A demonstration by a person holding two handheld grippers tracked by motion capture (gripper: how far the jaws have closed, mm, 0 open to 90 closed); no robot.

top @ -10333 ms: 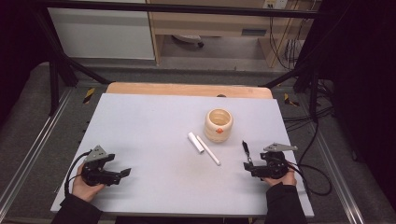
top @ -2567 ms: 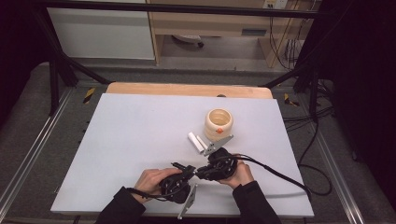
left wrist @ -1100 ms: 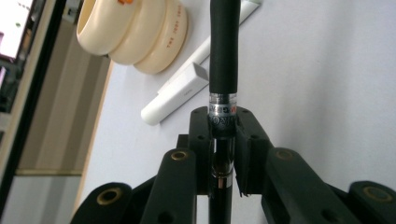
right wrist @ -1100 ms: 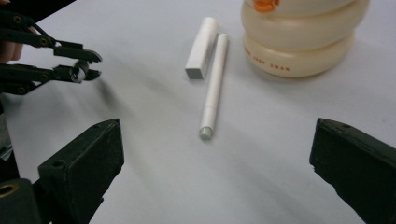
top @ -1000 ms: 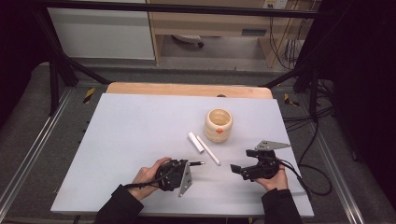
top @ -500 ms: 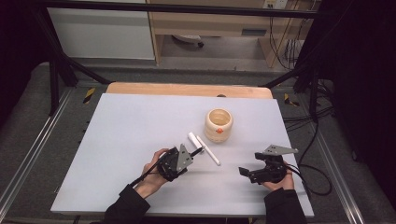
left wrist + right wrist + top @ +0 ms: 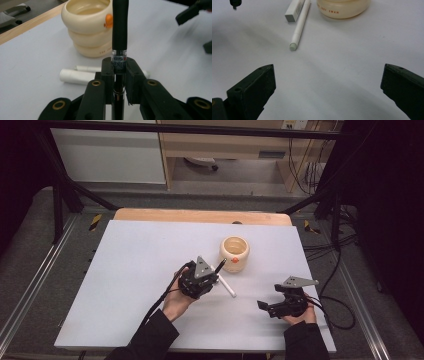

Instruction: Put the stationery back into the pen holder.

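My left gripper (image 7: 117, 72) clamped on black pen (image 7: 120, 27), now lifted off surface (image 7: 125, 270), tip aimed at cream duck-shaped pot (image 7: 234, 254). Likely drop-in next. Right gripper (image 7: 327, 92) pulled back, jaws wide apart, empty. White pens (image 7: 299, 22) lie beside pot.

Black left claw (image 7: 216, 270) and right claw (image 7: 262, 304), each with brass-ringed screw holes, grey three-cornered plate, trailing cable; dark sleeves.

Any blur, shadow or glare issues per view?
High view: dark surround, evenly lit white table, no glare. Left gripper view: black pen in the left gripper sharp, right gripper smeared at top right. Right gripper view: soft diagonal shadows on the table, white pen slightly soft.
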